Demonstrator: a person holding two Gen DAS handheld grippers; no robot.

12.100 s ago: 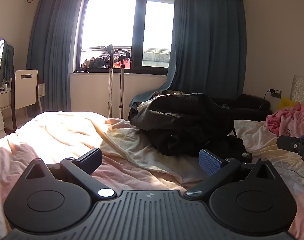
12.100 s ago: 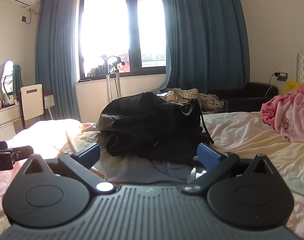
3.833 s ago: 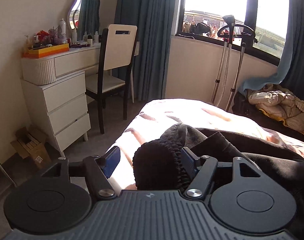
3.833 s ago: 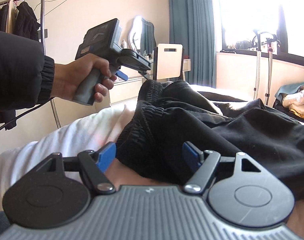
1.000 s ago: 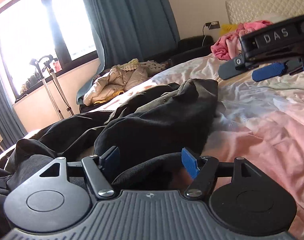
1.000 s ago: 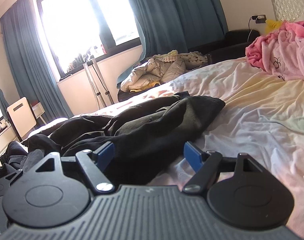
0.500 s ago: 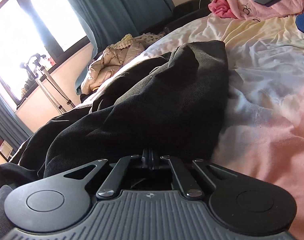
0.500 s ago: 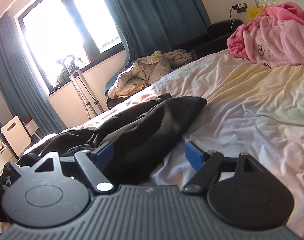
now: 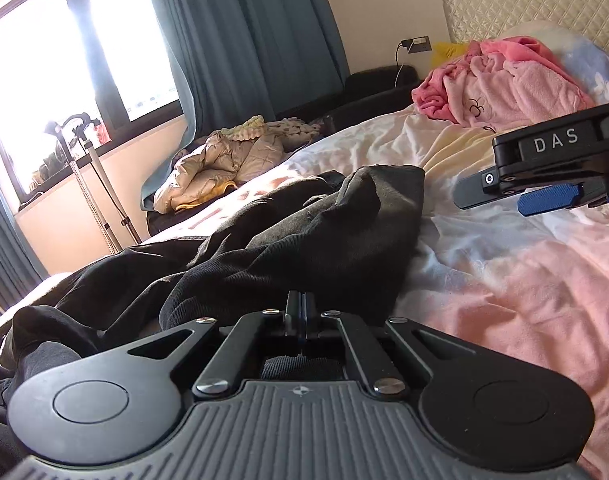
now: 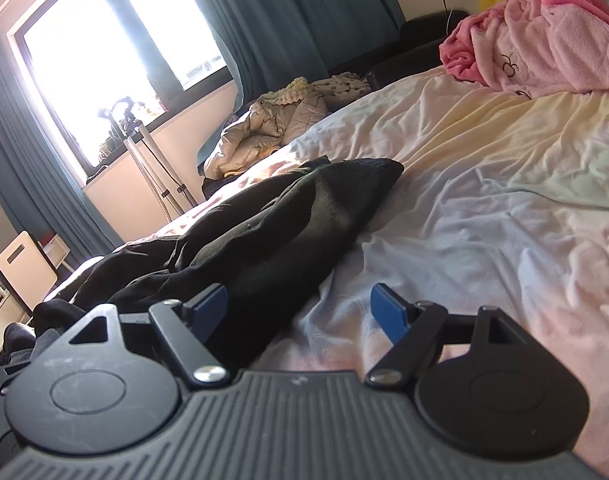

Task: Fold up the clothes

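A black garment [image 9: 304,232] lies stretched across the bed [image 9: 504,292], its far end pointing toward the headboard. My left gripper [image 9: 300,312] is shut on the near edge of the garment, the fabric pinched between its pads. My right gripper [image 10: 300,312] is open, low over the sheet, its left finger [image 10: 208,304] touching the garment's near edge [image 10: 272,232] and its right finger [image 10: 388,308] over bare sheet. The right gripper [image 9: 544,184] also shows at the right of the left wrist view, open above the bed.
A pink blanket [image 9: 512,84] is heaped near the headboard [image 9: 524,8]. A beige jacket [image 9: 224,160] lies on a dark sofa beside the bed. A garment steamer [image 9: 92,176] stands by the window. A white chair [image 10: 24,268] is at left.
The left gripper stays shut on the garment and has lifted and turned slightly. The right gripper has moved lower and closer to the garment's edge, still open.
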